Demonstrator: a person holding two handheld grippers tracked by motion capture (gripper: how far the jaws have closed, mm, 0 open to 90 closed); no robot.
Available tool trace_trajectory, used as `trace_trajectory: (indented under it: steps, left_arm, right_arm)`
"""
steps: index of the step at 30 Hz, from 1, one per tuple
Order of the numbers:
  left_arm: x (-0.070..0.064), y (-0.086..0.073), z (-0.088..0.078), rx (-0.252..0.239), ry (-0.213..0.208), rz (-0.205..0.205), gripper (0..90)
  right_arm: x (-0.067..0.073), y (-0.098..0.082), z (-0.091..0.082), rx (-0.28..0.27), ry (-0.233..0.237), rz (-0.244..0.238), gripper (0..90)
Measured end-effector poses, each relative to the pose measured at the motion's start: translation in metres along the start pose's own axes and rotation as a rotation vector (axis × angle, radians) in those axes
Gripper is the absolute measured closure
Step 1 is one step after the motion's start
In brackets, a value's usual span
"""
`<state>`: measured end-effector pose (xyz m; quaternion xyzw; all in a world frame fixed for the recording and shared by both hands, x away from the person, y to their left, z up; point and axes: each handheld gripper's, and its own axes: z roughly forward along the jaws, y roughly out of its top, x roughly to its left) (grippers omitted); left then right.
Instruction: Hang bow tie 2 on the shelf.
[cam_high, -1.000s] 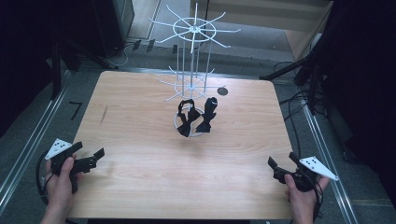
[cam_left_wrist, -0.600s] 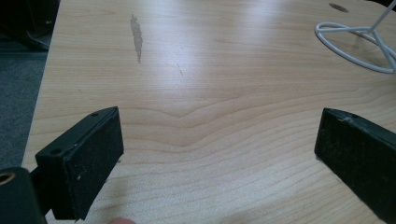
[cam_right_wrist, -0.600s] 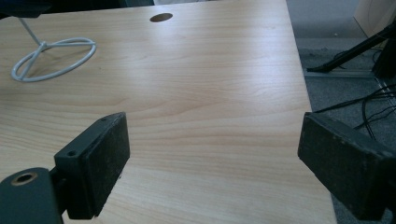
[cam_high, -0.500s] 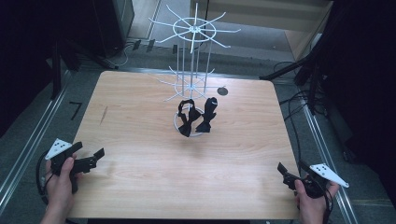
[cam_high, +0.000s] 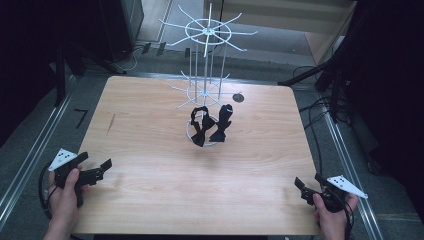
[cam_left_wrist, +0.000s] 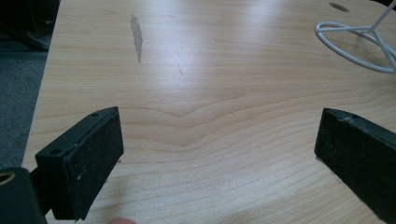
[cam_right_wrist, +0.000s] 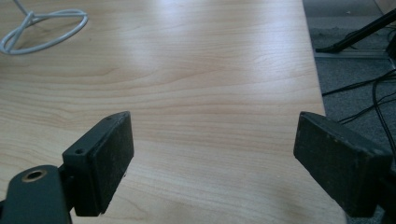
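A white wire display rack (cam_high: 206, 75) stands at the back middle of the wooden table (cam_high: 150, 200). Two black bow ties (cam_high: 200, 127) (cam_high: 223, 122) hang low on it, over its ring base. My left gripper (cam_high: 102, 169) is held at the table's near left edge, open and with nothing in it. My right gripper (cam_high: 309, 184) is at the near right corner, also open with nothing between the jaws. In the left gripper view, bare wood lies between the pads (cam_left_wrist: 88, 158), and the rack's ring base (cam_left_wrist: 355, 42) is far off. The right gripper view shows the pads (cam_right_wrist: 109, 154) wide apart and the ring base (cam_right_wrist: 42, 28) at the top left.
A dark round spot (cam_high: 238, 98) marks the table behind the rack, and a grey smear (cam_high: 111, 122) marks the left side. Black stands and cables (cam_high: 325, 100) crowd the floor to the right. A metal rail (cam_high: 30, 160) runs along the left.
My right gripper has drawn back a little toward the near right corner. The left gripper and the bow ties have stayed where they were.
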<state>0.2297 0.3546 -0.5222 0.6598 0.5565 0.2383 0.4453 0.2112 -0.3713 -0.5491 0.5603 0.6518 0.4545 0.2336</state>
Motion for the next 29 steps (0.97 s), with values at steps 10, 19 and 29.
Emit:
trace_trajectory:
  steps: [10, 19, 29]
  left_arm:
    - [-0.0001, 0.0, 0.0, 0.0, 0.001, -0.001, 1.6]
    - [-0.0001, 0.0, 0.0, 0.002, 0.002, -0.001, 1.6]
    - [-0.0001, 0.0001, 0.0002, 0.004, 0.002, 0.0, 1.6]
  right_arm:
    - [0.0021, -0.0016, 0.0023, -0.003, -0.008, -0.013, 13.3]
    - [0.0056, -0.0015, 0.0037, 0.01, -0.022, -0.023, 13.4]
    - [0.0077, -0.0019, 0.0035, 0.011, -0.04, -0.025, 14.0]
